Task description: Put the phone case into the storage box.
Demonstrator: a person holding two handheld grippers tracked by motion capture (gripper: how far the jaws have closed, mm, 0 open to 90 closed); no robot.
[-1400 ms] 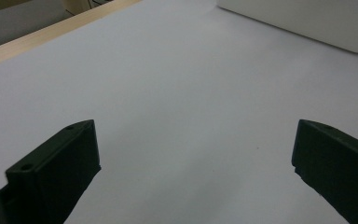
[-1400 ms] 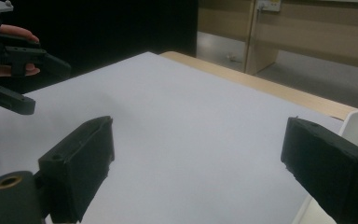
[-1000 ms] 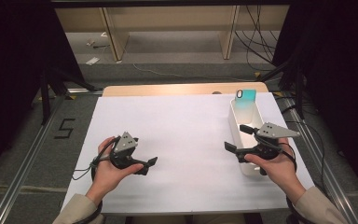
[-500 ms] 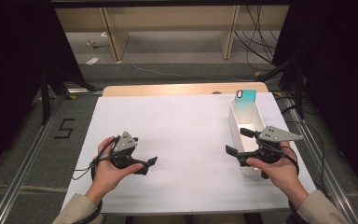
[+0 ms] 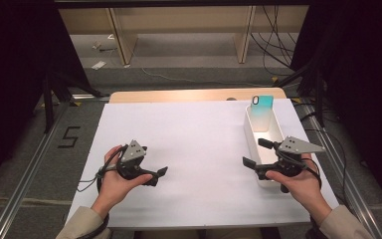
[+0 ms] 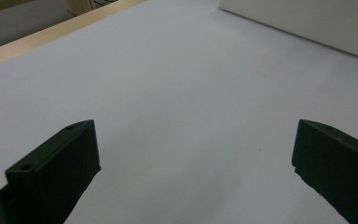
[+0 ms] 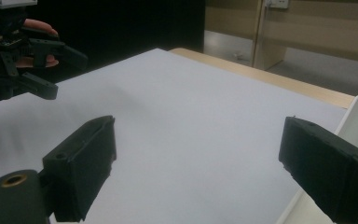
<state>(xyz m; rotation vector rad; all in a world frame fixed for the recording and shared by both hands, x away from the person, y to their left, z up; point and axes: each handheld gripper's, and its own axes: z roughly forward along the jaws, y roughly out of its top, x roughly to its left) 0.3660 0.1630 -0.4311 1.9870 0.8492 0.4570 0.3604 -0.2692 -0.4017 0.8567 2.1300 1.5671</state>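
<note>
My left gripper [image 5: 158, 175] rests low over the white sheet [image 5: 204, 134] at the near left, held in a hand. In the left gripper view its jaws [image 6: 196, 140] stand wide apart over bare sheet. My right gripper [image 5: 255, 152] hovers at the near end of a long white tray [image 5: 251, 134] on the right, pointing left. It is open with nothing between its jaws [image 7: 198, 133]. A teal phone case [image 5: 262, 112] leans upright at the tray's far end. The right gripper view shows the left gripper [image 7: 28, 56] farther off at the upper left.
The white sheet covers a wooden table whose far edge [image 5: 189, 94] shows as a tan strip. The tray's side [image 6: 307, 23] lies ahead of the left gripper. Metal rails [image 5: 25, 184] run along the table's sides, with shelving legs and cables on the floor beyond.
The right gripper has drifted slightly toward the near edge of the table. The left gripper has stayed where it was. Both stay open.
</note>
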